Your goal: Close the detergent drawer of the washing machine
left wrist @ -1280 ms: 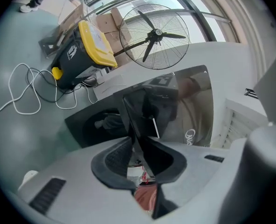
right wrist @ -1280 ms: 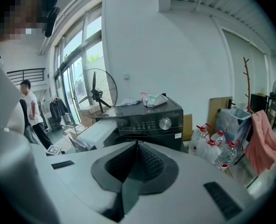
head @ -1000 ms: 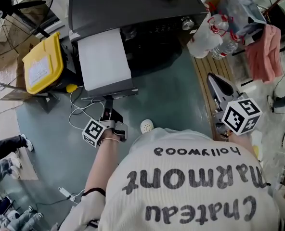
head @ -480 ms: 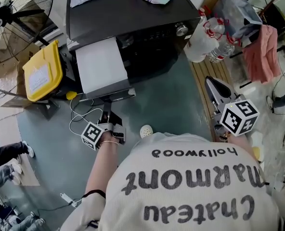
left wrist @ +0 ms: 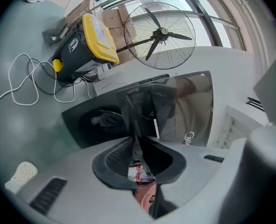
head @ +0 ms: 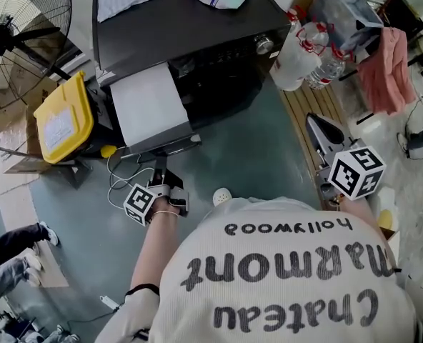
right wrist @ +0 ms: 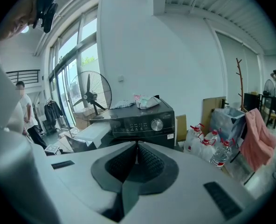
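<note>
**Drawer stands fully out; left claw on its front, push not yet made**

Nearest the person, the left gripper [head: 160, 166] is clamped on the thin edge of the dark glossy front panel [left wrist: 184, 106] of the long white-topped detergent drawer [head: 146, 100]. The left gripper view shows that edge standing between the ribbed pads [left wrist: 119, 155]. The right gripper [head: 317, 123] hangs well off to the right, apart from the machine, its jaws together on nothing.

The detergent drawer projects from the left end of the front of the black box-shaped washing machine [head: 190, 23], reaching out over the grey-green floor [head: 254, 148] towards the person. Its whole white top is exposed.

Farther off, a yellow-lidded bin [head: 61, 113] sits on the floor beside the machine's left side, with a black standing fan [head: 18, 20] beyond it.

Assessment: the grasp is made and the closing stroke appears not to have begun. The next move calls for a straight push along the drawer's own line into the machine. The front panel should be kept square so the drawer does not bind, and the thin edge must not slip from the pads.
</note>
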`<state>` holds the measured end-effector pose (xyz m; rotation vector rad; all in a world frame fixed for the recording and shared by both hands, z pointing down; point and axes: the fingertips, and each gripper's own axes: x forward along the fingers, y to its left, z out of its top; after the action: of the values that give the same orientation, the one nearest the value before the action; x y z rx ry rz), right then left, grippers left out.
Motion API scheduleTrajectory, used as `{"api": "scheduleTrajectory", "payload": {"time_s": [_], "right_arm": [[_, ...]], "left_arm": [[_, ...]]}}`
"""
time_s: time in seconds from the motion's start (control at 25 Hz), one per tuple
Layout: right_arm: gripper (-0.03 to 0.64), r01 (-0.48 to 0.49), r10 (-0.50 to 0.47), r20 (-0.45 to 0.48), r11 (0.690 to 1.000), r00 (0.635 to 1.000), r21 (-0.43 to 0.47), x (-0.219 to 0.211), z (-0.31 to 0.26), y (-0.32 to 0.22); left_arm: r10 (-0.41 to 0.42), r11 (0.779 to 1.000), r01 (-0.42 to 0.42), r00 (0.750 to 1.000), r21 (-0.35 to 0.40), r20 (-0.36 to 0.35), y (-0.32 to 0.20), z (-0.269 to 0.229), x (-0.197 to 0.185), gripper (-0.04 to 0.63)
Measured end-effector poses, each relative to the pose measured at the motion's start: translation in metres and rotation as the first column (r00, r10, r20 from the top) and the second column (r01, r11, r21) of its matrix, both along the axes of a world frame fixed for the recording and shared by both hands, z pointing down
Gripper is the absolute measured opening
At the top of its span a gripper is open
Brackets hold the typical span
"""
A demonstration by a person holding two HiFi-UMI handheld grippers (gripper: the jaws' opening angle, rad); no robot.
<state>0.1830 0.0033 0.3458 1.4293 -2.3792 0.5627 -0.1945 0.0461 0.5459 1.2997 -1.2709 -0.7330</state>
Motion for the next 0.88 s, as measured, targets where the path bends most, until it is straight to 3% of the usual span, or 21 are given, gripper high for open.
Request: {"api": "scheduleTrajectory", "payload": {"time_s": [0.6,0.88], "right_arm": [[0.034,-0.014,0.013,-0.014,0.999,1.000,-0.036,-0.015,0.017,0.014],[0.034,0.029,-0.030,-0.027,0.998,0.999,-0.048,-0.026,0.023,0.005]], "left_arm": [[-0.015,1.000,0.015,0.998,0.008,-0.065,-0.006,0.004,-0.012,0.064],[0.030,0.999,-0.029,0.999,0.015,-0.043,-0.008,0.011,-0.012,0.064]]}}
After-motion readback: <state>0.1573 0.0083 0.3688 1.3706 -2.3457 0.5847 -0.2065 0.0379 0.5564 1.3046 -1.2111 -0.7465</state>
